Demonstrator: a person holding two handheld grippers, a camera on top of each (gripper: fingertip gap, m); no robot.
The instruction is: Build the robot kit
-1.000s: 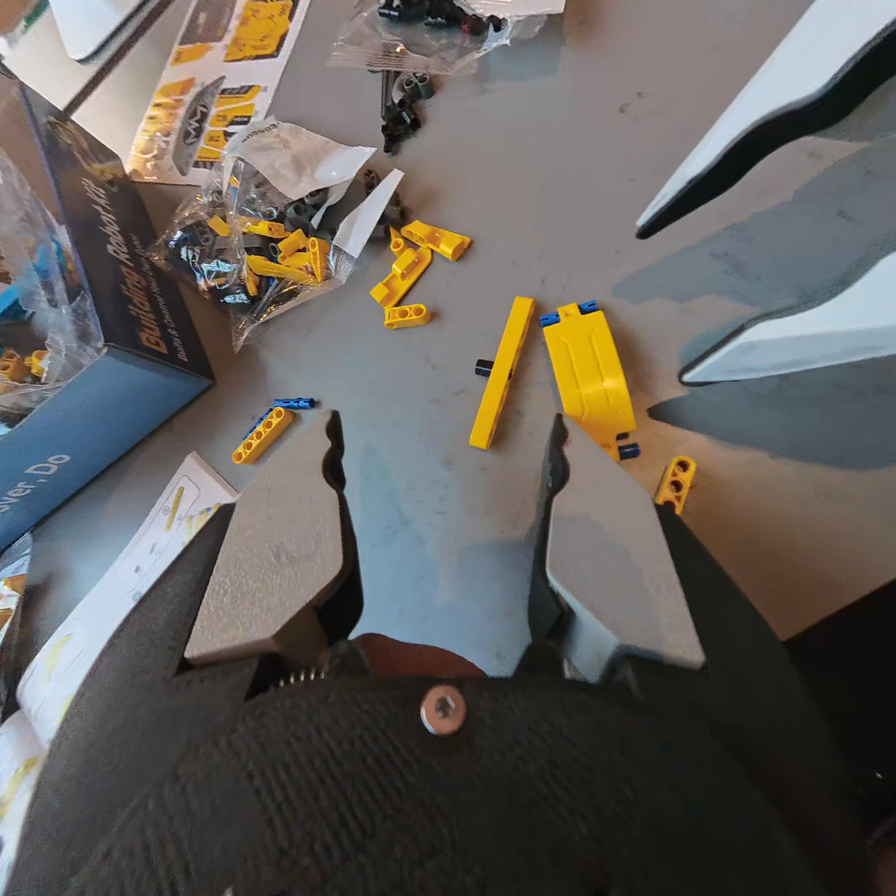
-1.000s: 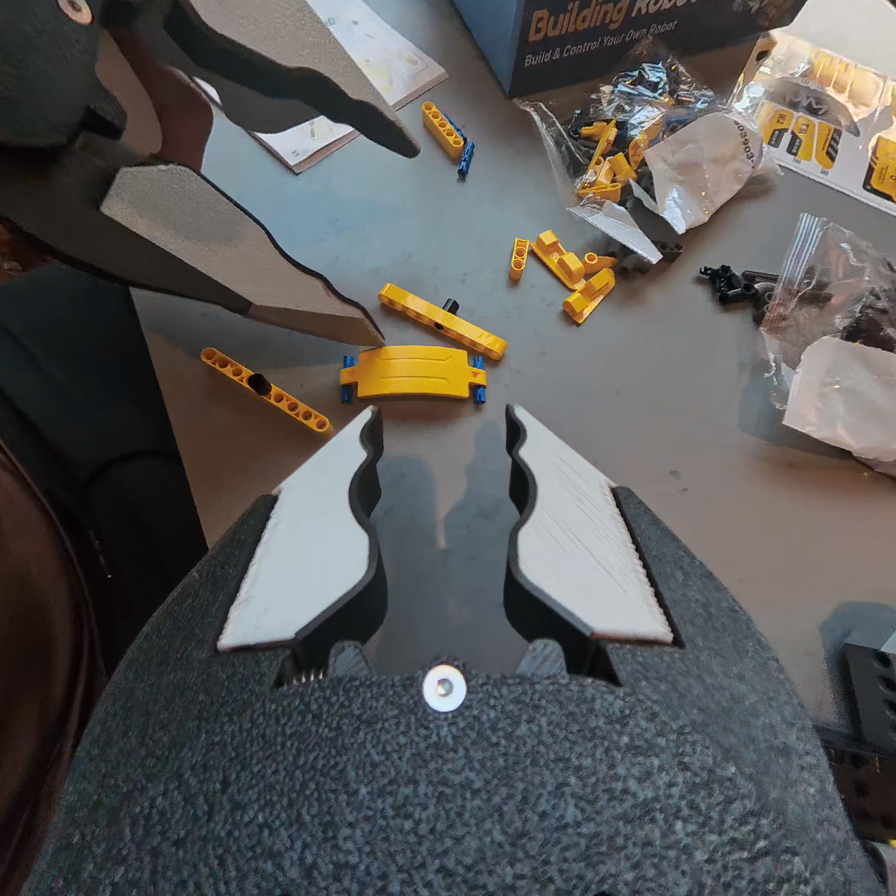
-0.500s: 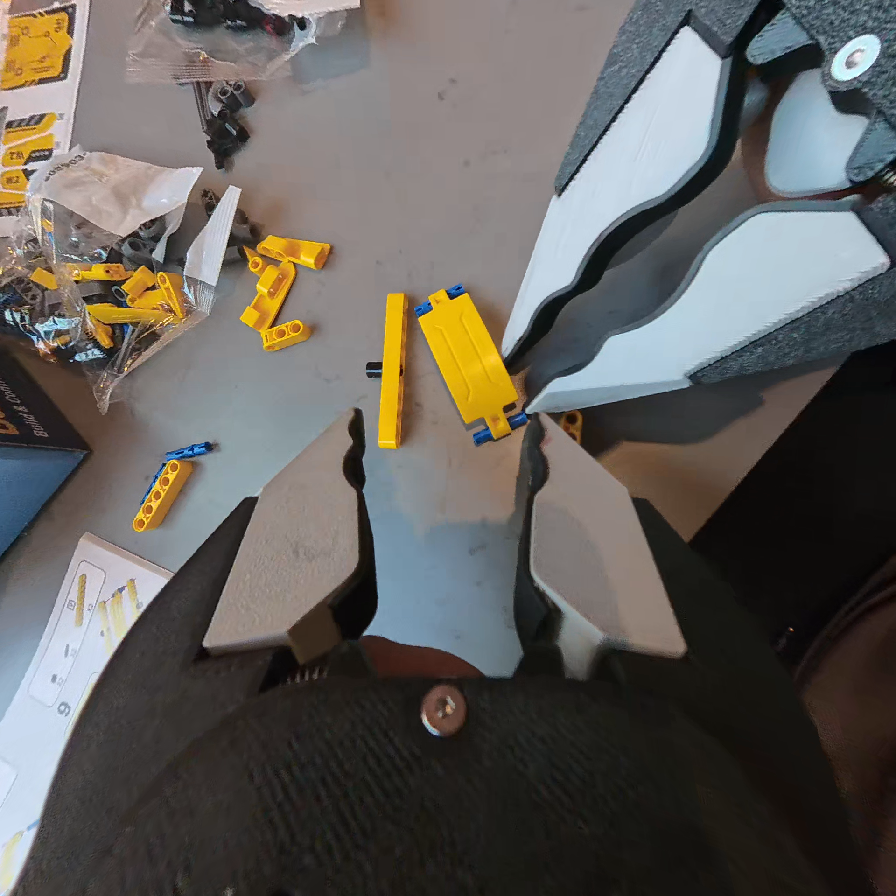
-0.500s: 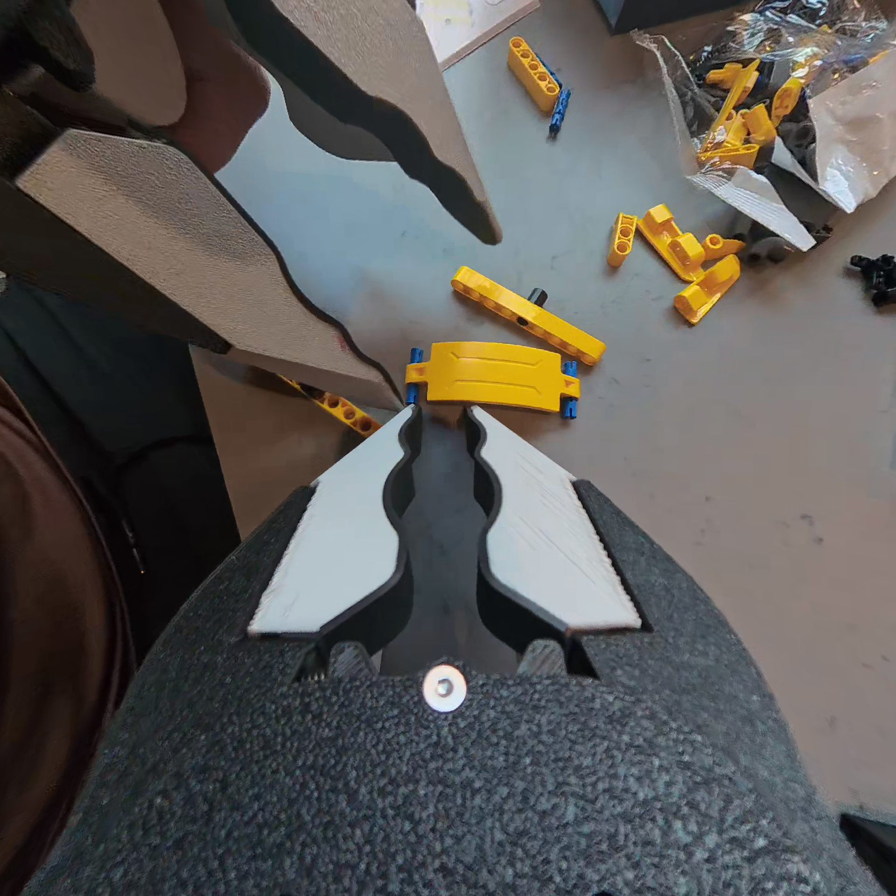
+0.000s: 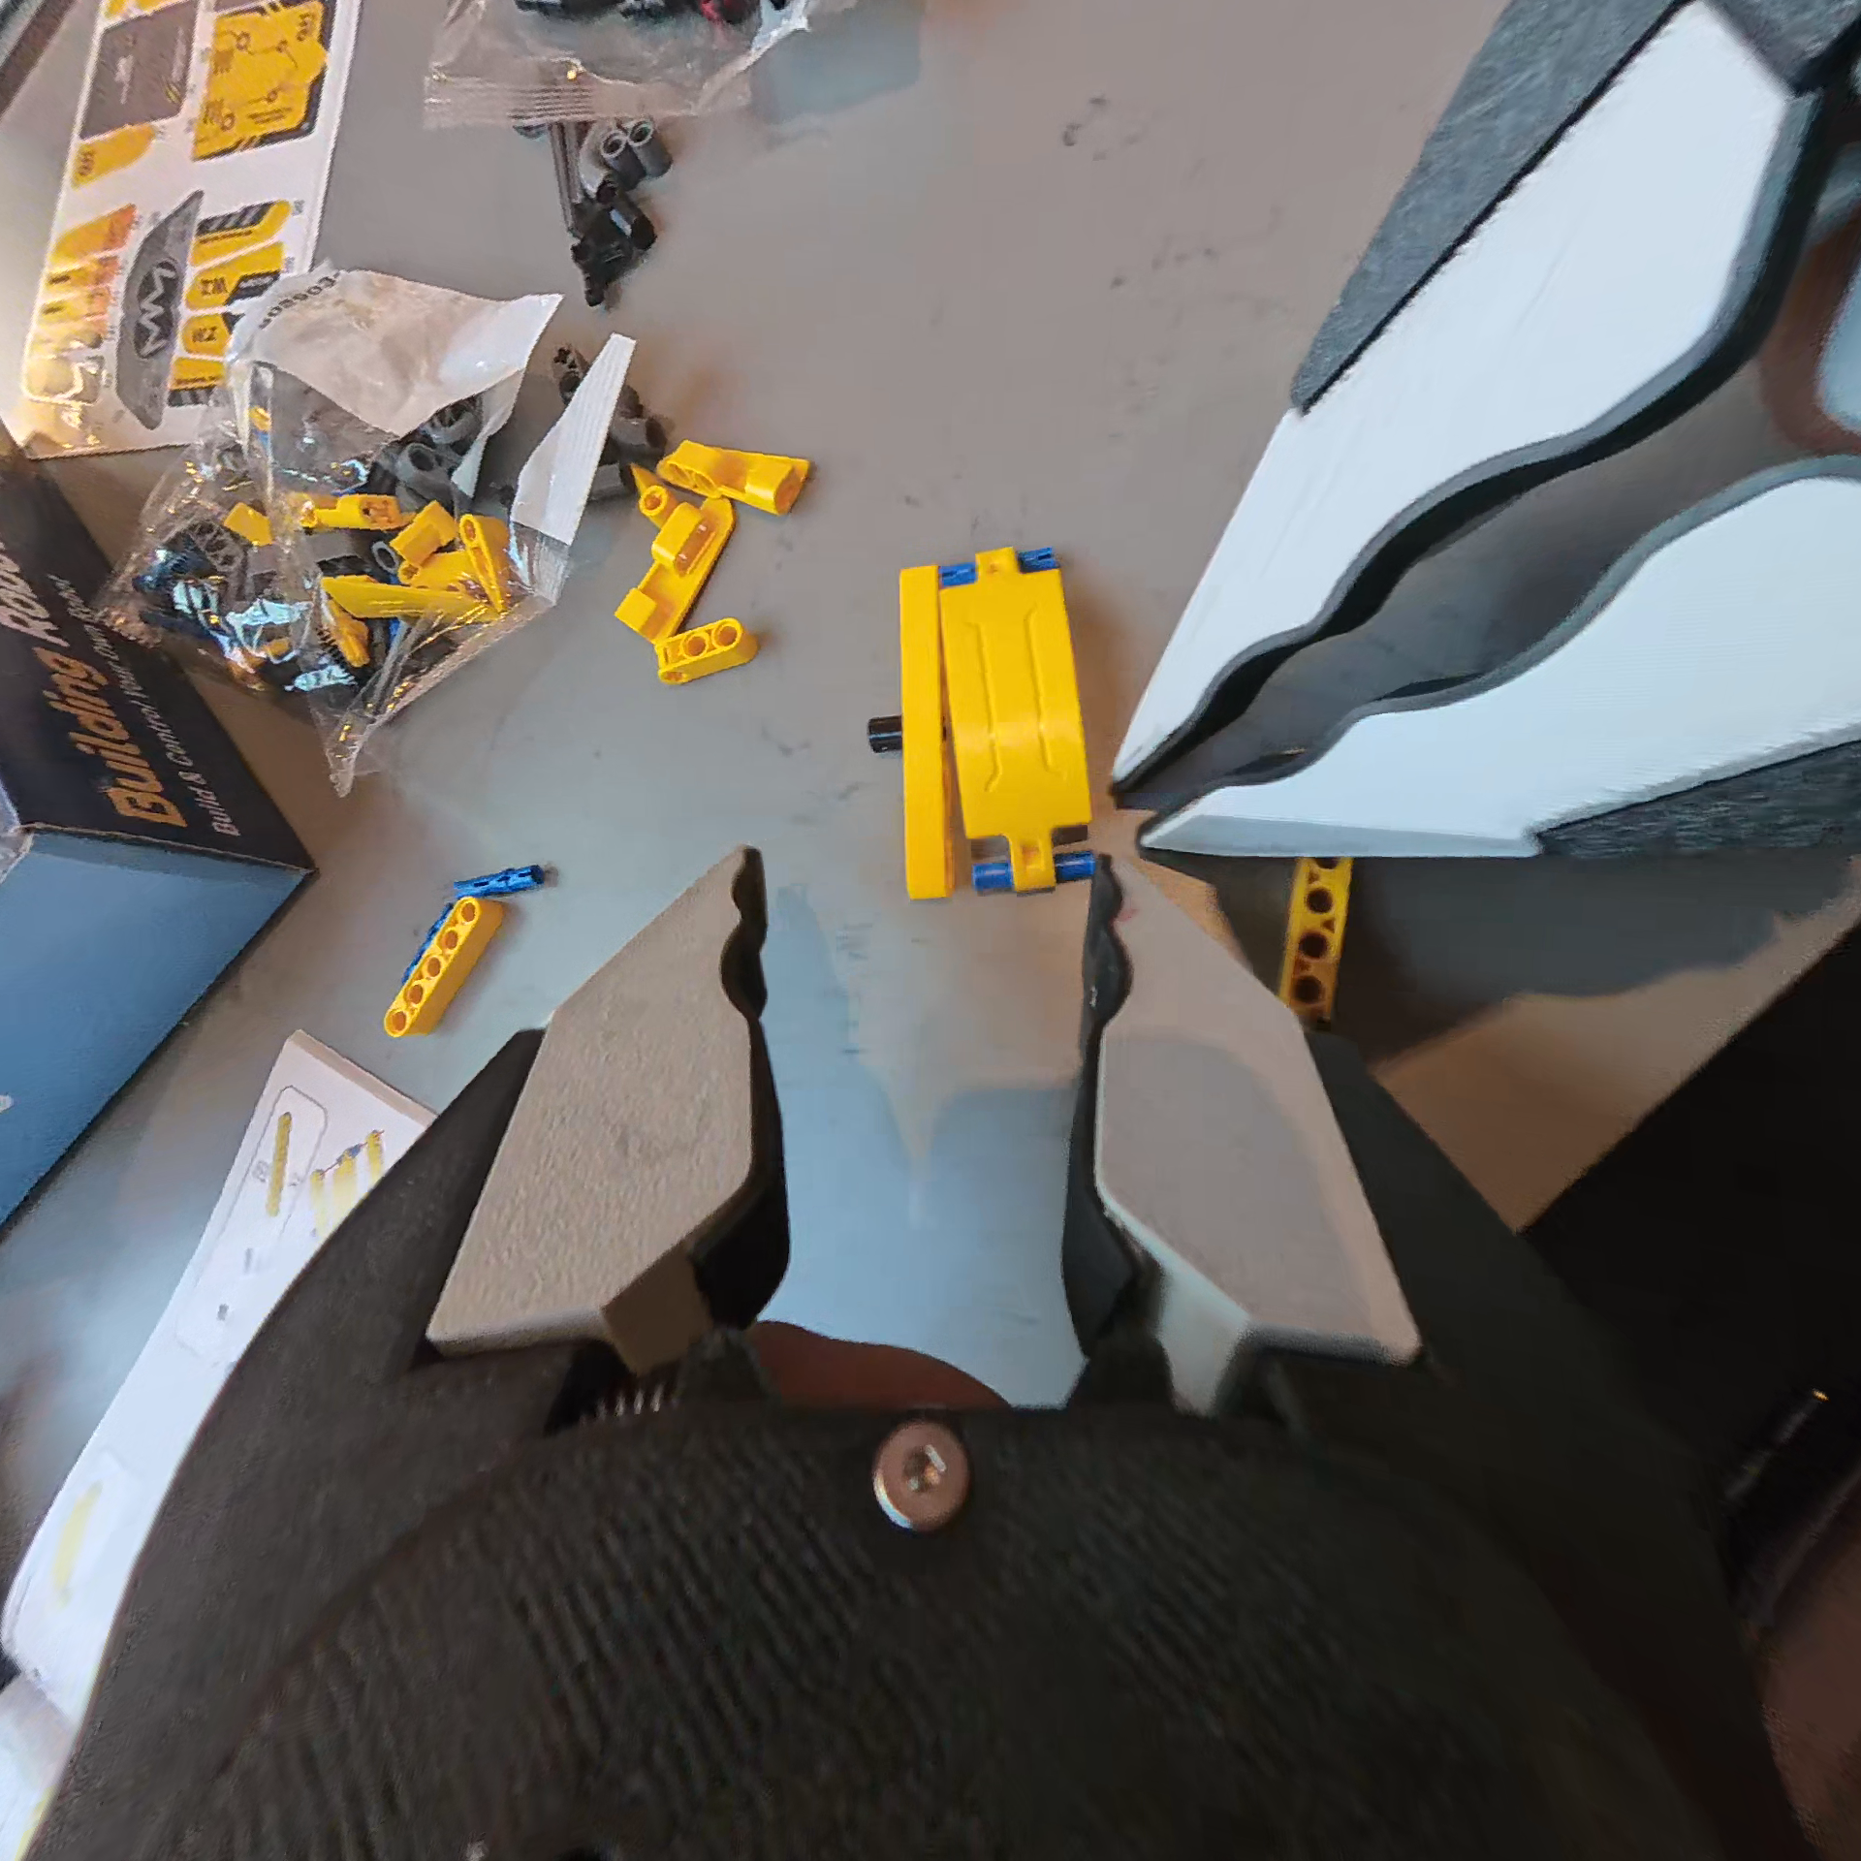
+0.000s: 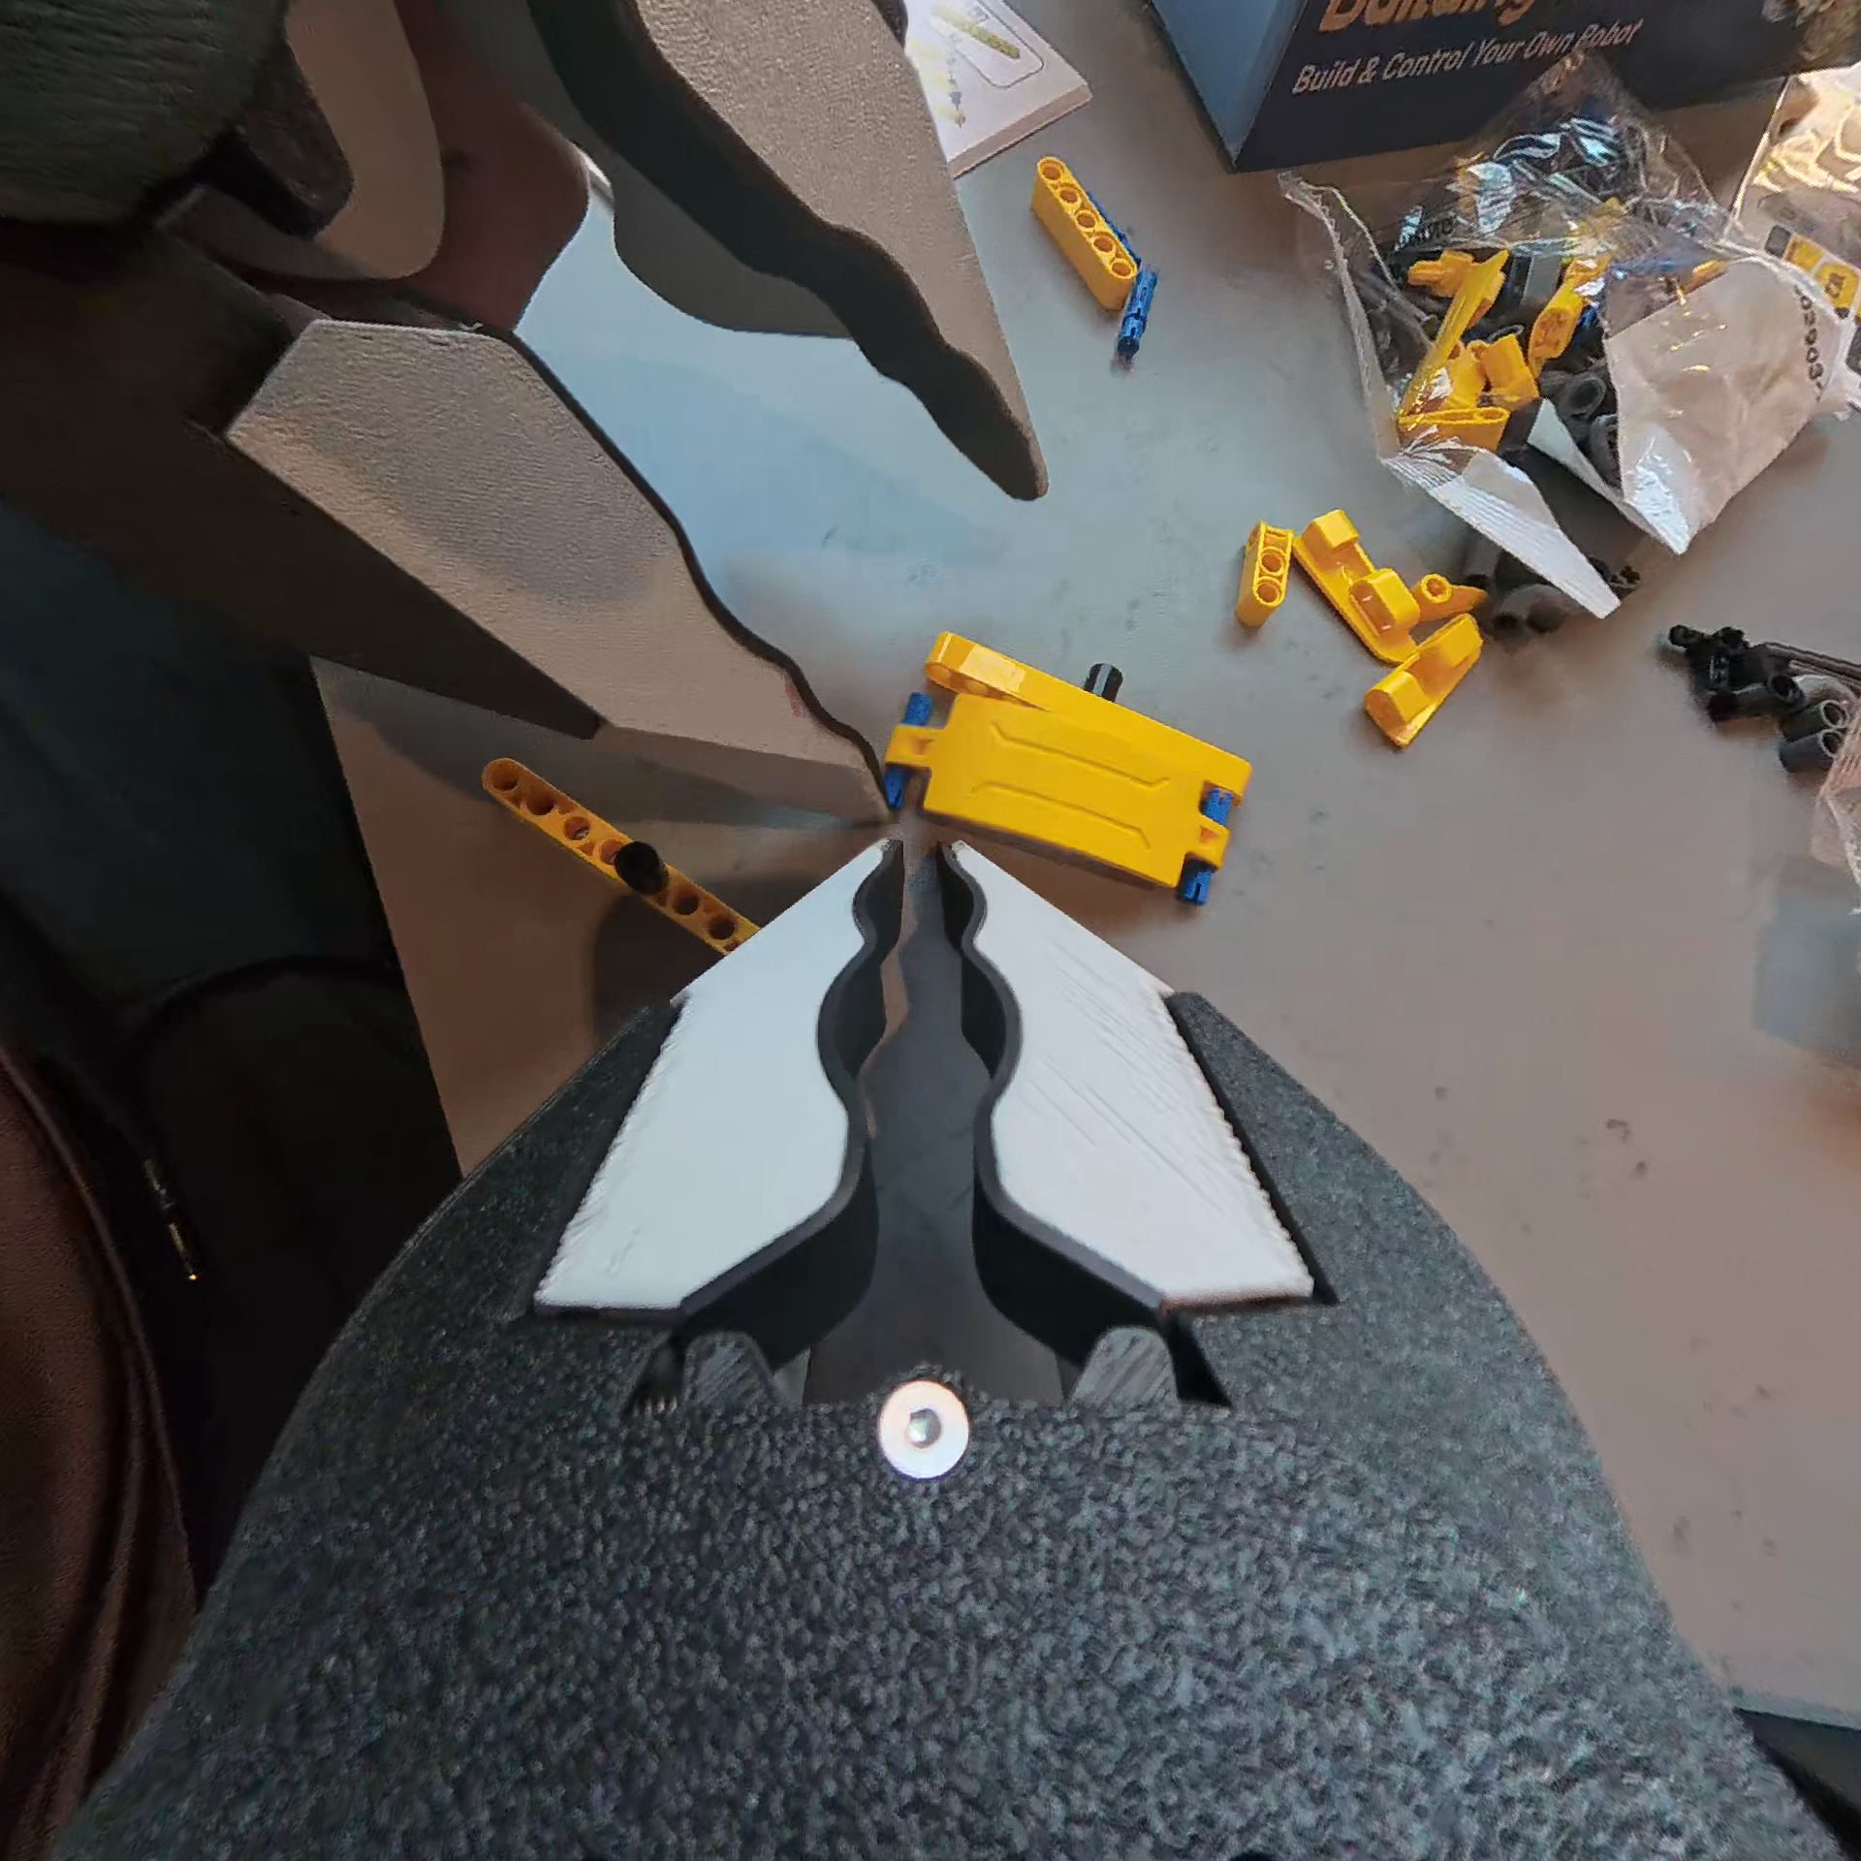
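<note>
The left tongs [image 5: 921, 871] stand wide open above the grey bench [image 5: 1007, 302], holding nothing. The tip of the right-hand finger [image 5: 1103, 886] sits just beside the blue pin at the near end of the yellow panel [image 5: 1017, 705]; whether it touches the pin I cannot tell. That panel lies flat on the bench, pressed alongside a long yellow beam [image 5: 921, 735] with a black peg through it.

The right tongs [image 6: 916, 851] are nearly closed, only a narrow slit between the tips, and grip nothing. Their tips rest close to the panel's long edge (seen in the right wrist view at [image 6: 1067, 775]), close by the left tongs' finger.

A second holed yellow beam [image 6: 614, 856] lies under the two pairs of tongs. Farther off are a short yellow beam with a blue pin [image 5: 443, 967], a cluster of small yellow pieces [image 5: 695, 564], an open clear bag of parts [image 5: 352, 544], a dark blue box [image 5: 121, 856] and a printed booklet [image 5: 252, 1259].
</note>
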